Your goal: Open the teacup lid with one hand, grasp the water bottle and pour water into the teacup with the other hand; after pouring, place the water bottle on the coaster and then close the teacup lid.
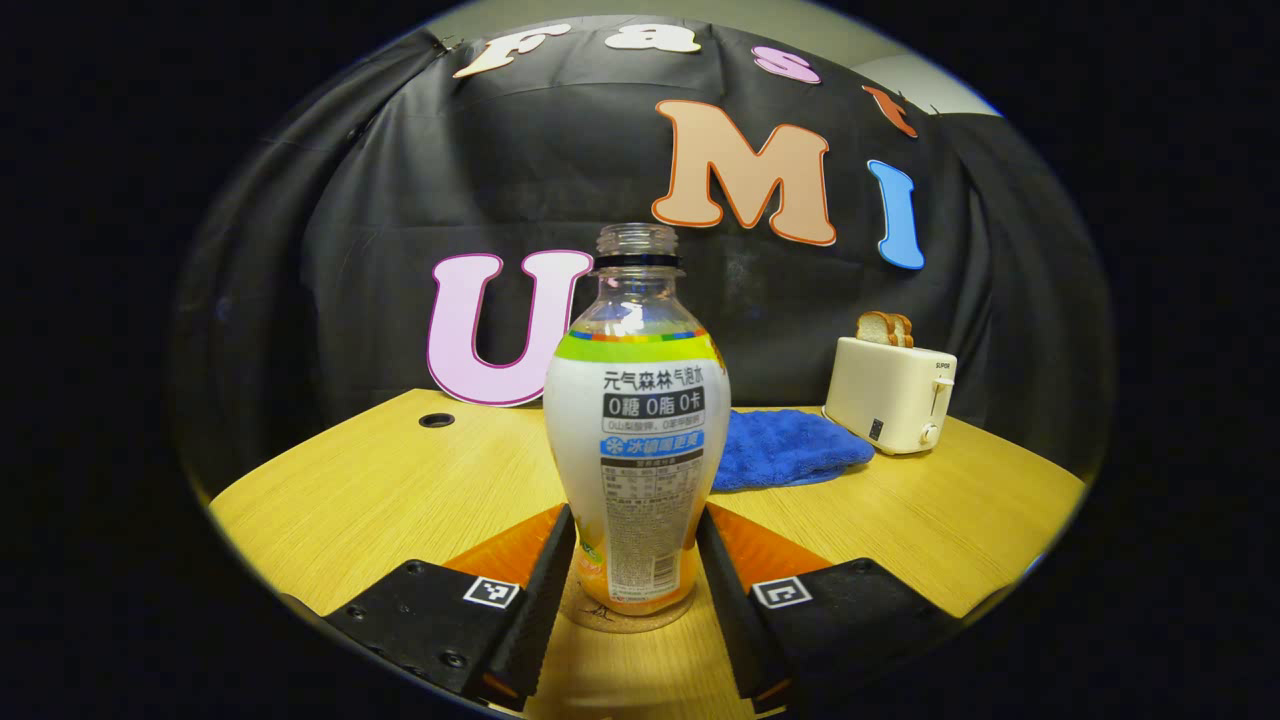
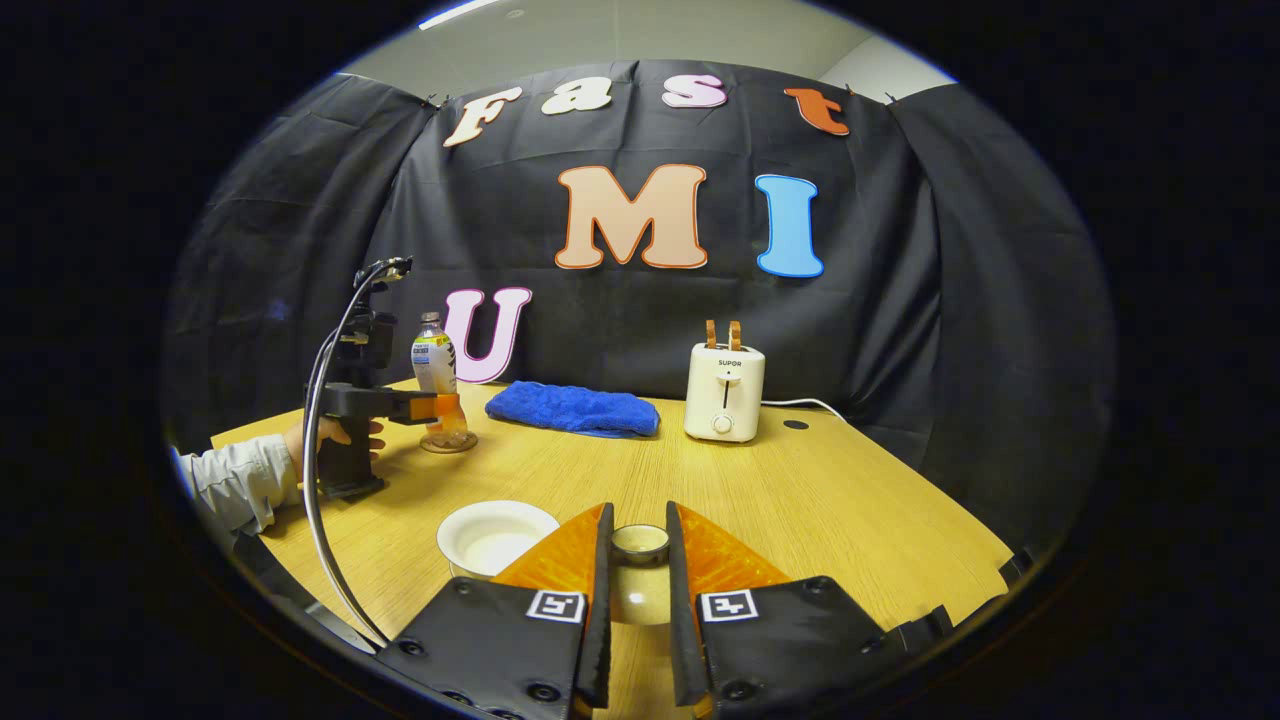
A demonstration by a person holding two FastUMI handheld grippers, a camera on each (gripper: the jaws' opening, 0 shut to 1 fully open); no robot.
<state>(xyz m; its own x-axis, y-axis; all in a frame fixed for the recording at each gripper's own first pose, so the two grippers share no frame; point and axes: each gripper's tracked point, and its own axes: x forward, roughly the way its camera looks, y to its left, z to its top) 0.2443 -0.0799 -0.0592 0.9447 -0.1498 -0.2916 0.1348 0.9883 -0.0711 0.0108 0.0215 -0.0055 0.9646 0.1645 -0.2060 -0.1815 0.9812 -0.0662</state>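
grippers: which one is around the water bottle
The left gripper: its fingers flank the water bottle on the coaster. The right gripper grips the teacup lid's knob.

Both views are evenly lit and sharp at the centre, with strong fisheye bending toward the edges. A ceiling light strip [image 2: 455, 13] glows at upper left of the right gripper view. Soft glare marks the bottle [image 1: 637, 430].

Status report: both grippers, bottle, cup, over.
Left gripper around the water bottle, on the coaster. Right gripper holds the lid; teacup open. Nothing obstructing.
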